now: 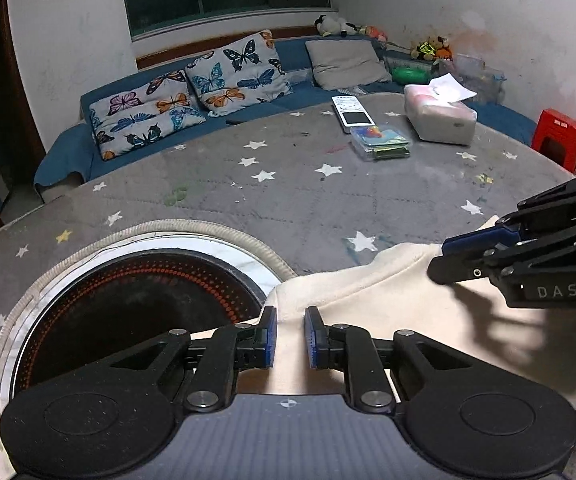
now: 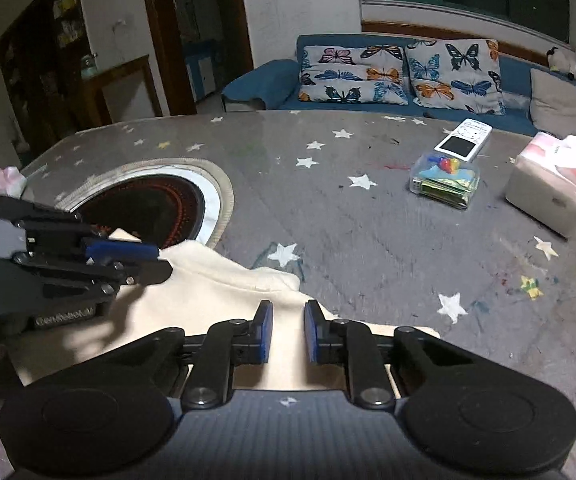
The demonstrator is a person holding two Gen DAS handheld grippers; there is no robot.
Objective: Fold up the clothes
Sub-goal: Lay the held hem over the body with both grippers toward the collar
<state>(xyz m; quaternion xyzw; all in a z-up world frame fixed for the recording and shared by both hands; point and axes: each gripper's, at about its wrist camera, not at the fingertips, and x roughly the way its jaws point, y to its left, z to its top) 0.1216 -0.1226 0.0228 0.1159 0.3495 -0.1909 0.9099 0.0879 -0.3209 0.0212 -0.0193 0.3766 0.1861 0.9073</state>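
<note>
The table [image 1: 328, 200], under a grey star-print cover, carries one cream garment [image 1: 368, 300] at its near edge beside one round inset burner [image 1: 128, 300]. Each of the two grippers, left hand-held gripper [image 1: 290, 334] and right hand-held gripper [image 2: 288, 330], stands narrow over the cloth; whether either pinches fabric cannot be told. A thin pinch could slip, dropping the fold crooked.

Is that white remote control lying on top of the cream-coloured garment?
No, the white remote control lies far back on the starry grey table cover, well apart from the cream garment.
</note>
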